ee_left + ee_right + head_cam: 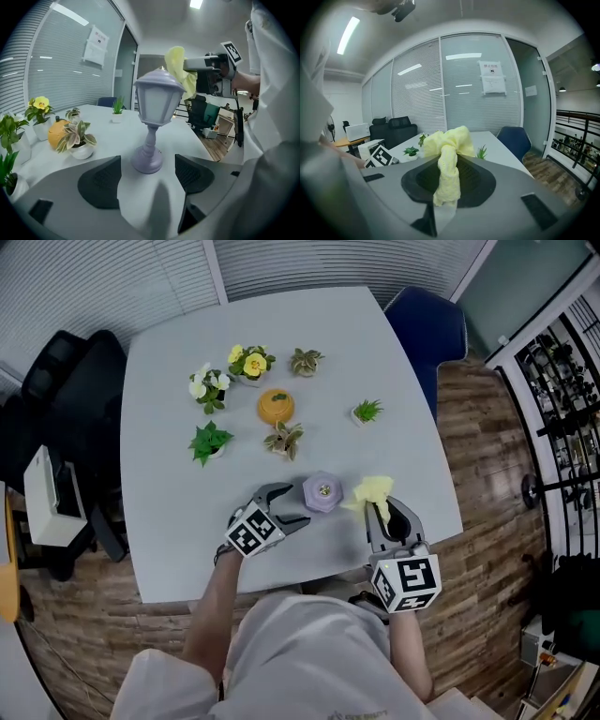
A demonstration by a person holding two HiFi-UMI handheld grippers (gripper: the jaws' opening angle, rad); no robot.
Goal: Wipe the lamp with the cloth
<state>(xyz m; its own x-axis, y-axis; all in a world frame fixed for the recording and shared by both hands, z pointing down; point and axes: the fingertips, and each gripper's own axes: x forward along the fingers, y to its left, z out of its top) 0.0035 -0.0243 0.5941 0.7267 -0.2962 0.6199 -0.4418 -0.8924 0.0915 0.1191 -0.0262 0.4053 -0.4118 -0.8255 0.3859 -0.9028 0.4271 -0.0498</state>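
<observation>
My right gripper (380, 514) is clamped on a crumpled yellow cloth (373, 490), held just beside the top of the small lilac lantern-shaped lamp (322, 491). My left gripper (289, 506) sits low at the white table (178, 352), jaws wide apart, with the lamp's base untouched at their mouth.

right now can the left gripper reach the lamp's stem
Probably yes: the left gripper is open and the lamp stands ahead between its jaws, nothing in the way. The right gripper holds the cloth up by the lamp's top.
</observation>
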